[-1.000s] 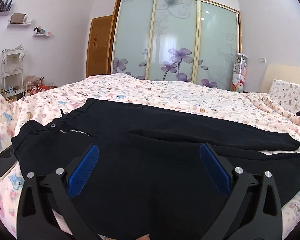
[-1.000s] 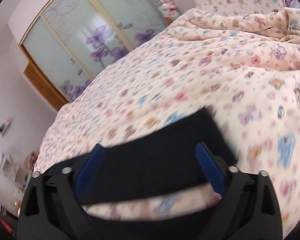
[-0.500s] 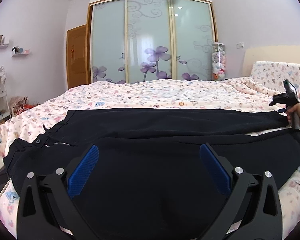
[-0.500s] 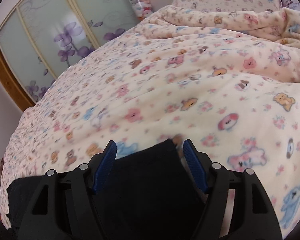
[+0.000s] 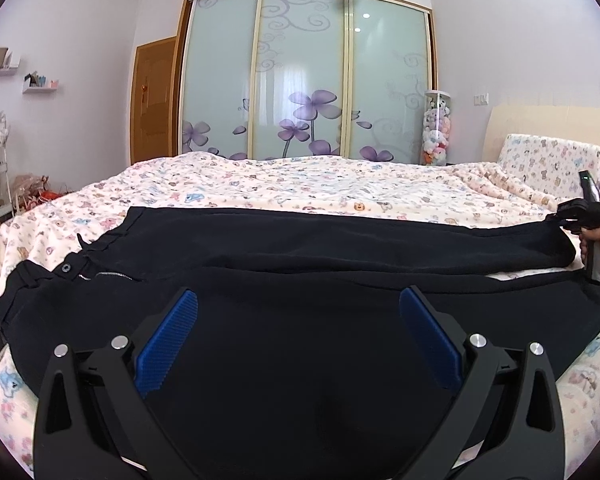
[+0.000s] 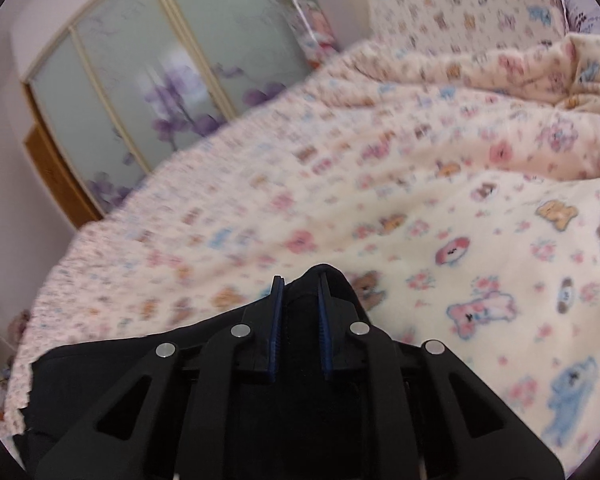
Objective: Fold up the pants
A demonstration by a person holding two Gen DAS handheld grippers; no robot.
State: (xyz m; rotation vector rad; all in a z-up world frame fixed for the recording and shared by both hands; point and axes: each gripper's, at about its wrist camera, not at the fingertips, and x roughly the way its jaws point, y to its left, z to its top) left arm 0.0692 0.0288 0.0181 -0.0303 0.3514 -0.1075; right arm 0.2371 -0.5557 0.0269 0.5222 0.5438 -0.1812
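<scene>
Right claw (image 6: 299, 300) is clenched on the far leg's cuff of the black pants (image 5: 300, 264), which lie spread across the bedspread (image 5: 300, 184). Left claw (image 5: 298, 328) hovers level over the nearer leg, fingers spread wide.

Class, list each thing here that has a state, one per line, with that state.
Pants: spread flat on the bed, fly unzipped.
Left gripper: open, above the pants.
Right gripper: shut on the pants' hem.
Wardrobe doors: closed.
Room door: closed.
</scene>
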